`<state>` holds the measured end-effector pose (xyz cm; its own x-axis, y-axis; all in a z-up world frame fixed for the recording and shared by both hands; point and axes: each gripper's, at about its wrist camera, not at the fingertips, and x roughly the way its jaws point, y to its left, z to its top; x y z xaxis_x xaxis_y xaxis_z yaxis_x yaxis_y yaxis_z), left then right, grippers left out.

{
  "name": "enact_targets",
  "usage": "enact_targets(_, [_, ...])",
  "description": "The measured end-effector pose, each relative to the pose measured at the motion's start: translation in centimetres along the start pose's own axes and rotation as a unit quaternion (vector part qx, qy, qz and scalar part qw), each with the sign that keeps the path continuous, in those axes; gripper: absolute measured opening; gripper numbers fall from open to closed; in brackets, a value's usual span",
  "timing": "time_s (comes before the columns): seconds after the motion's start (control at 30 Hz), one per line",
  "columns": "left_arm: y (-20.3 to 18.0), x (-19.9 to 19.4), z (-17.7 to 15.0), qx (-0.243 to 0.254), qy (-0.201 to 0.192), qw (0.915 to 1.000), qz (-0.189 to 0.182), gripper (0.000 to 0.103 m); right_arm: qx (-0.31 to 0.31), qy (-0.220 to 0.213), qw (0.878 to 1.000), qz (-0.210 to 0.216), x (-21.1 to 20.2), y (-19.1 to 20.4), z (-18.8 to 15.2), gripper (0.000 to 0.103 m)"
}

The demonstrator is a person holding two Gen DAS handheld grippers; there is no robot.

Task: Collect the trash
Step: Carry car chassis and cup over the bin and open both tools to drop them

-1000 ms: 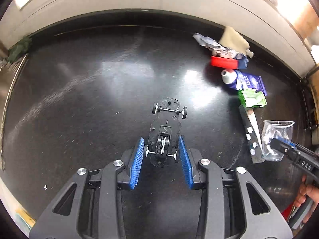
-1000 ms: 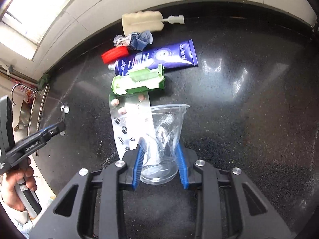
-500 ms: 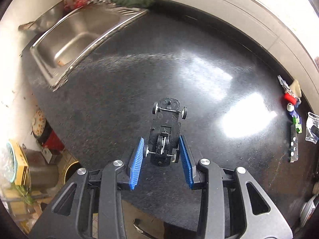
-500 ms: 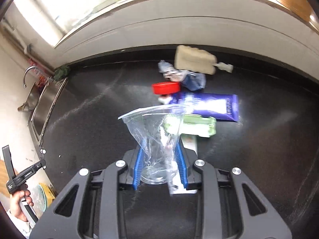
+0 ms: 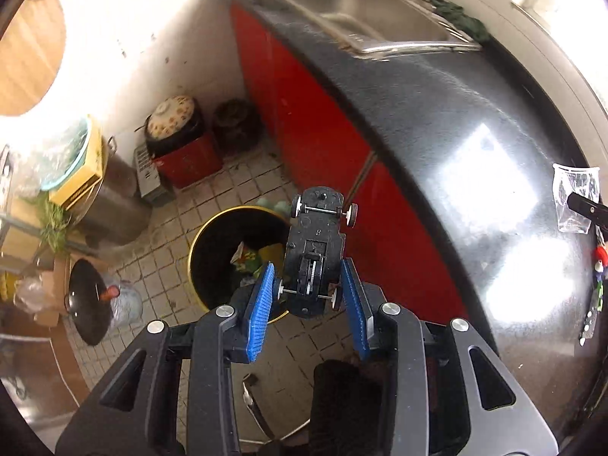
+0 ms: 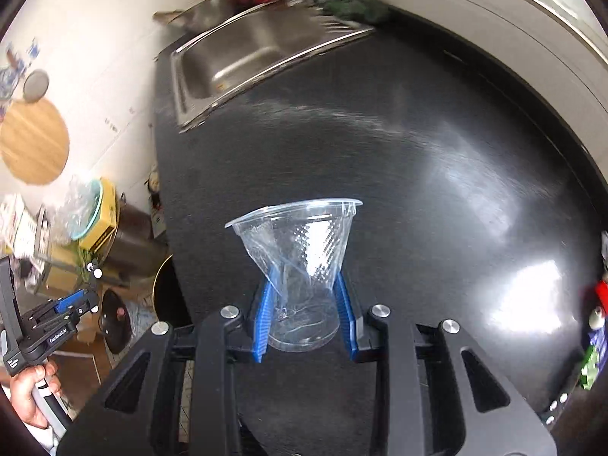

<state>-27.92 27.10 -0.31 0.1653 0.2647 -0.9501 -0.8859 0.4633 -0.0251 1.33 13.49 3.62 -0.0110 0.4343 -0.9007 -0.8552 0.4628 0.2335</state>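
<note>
My left gripper [image 5: 307, 290] is shut on a black toy car chassis [image 5: 317, 250], wheels up, and holds it in the air off the counter's front edge, above the floor. A round black trash bin [image 5: 224, 250] with a yellow rim stands on the tiled floor just left of and below the car; it holds some scraps. My right gripper [image 6: 304, 315] is shut on a crumpled clear plastic cup [image 6: 300, 262], mouth away from me, above the black counter [image 6: 418, 174]. The cup also shows at the right of the left wrist view [image 5: 575, 197].
A steel sink [image 6: 235, 60] sits at the counter's far left end. Red cabinet fronts [image 5: 315, 114] lie under the counter. Pots, a pan [image 5: 89, 311] and boxes crowd the floor left of the bin. Leftover trash [image 6: 596, 326] lies at the counter's right edge.
Both grippers have swung left with their loads. The left one has left the counter and now hangs over the floor by the bin. The right one has moved from the trash pile toward the sink end.
</note>
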Motion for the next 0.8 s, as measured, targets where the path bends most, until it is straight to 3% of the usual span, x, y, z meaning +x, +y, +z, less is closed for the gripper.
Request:
enact_targets(0.17, [6.7, 0.2, -3.4, -0.068, 0.015, 0.9972, 0.026, 0.035, -0.1, 0.032, 0.994, 0.033, 4.5, 10.8, 0.9, 0.031])
enact_targets(0.37, [11.0, 2.5, -5.8, -0.127, 0.042, 0.9905, 0.032, 0.035, -0.182, 0.083, 0.978, 0.064, 10.4, 20.6, -0.5, 0.031])
enact_targets(0.6, [13.1, 8.9, -7.1, -0.16, 0.082, 0.9835, 0.022, 0.035, -0.245, 0.136, 0.958, 0.067, 18.4, 26.4, -3.2, 0.031])
enact_targets(0.8, [14.1, 14.6, -7.8, -0.175, 0.111, 0.9783, 0.013, 0.035, -0.271, 0.169, 0.946, 0.062, 24.1, 28.5, -4.4, 0.031])
